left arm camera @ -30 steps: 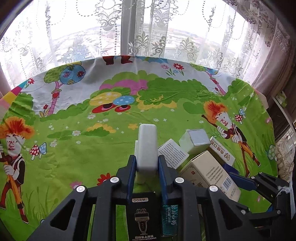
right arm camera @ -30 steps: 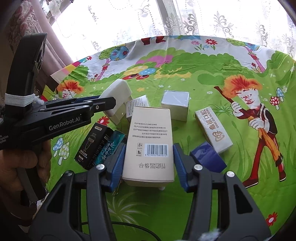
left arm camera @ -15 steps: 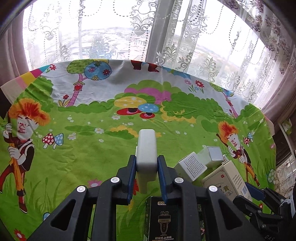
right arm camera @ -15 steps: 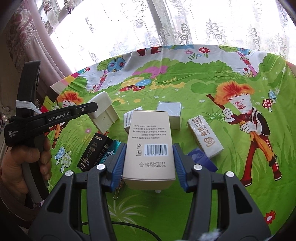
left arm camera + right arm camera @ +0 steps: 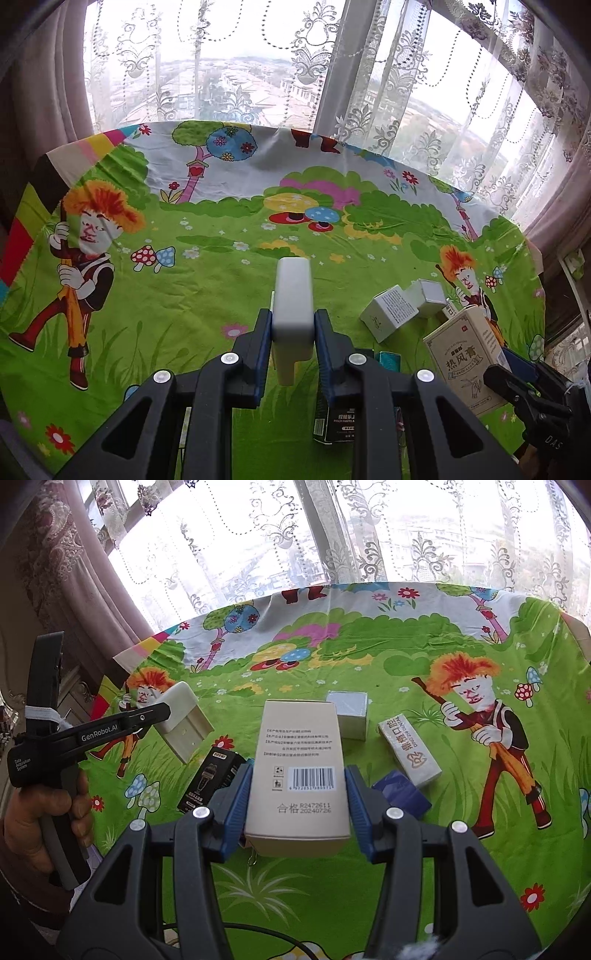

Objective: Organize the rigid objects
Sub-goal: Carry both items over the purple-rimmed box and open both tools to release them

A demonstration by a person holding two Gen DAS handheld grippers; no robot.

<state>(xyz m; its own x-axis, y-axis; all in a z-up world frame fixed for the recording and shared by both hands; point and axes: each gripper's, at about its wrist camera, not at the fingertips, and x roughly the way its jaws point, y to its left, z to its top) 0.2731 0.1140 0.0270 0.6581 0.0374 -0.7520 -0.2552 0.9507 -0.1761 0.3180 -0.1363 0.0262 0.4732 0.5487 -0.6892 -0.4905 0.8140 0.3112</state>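
A white plastic block (image 5: 291,299) is clamped between the jaws of the left hand-held gripper (image 5: 291,332), which are drawn in narrow on its slim sides. The block is carried clear of the worktop (image 5: 184,295), its long axis running forward along the fingers and tilted downward toward the cloth. In the right wrist view the same block (image 5: 184,720) is seen hanging off to the left of the cluster, above the green cloth.

A beige carton with a barcode (image 5: 299,771) is gripped by the right hand-held gripper (image 5: 297,801), the jaws set at a middling width against its two long sides, and it is lifted off the cloth. Its long axis also lies along the fingers, pointing away and down.

The remaining boxes lie between and beyond the two hands: a black applicator box (image 5: 210,779) just left of the carton, a grey-white cube box (image 5: 349,716) beyond it, a long white box with orange lettering (image 5: 408,753) and a blue box (image 5: 400,797) to its right. These are judged nearer to the right hand. The open cloth ahead of the left hand is judged the likelier set-down ground for the block. Both hand-held grippers are pitched steeply downward, the left held by a hand (image 5: 40,827) at its handle.
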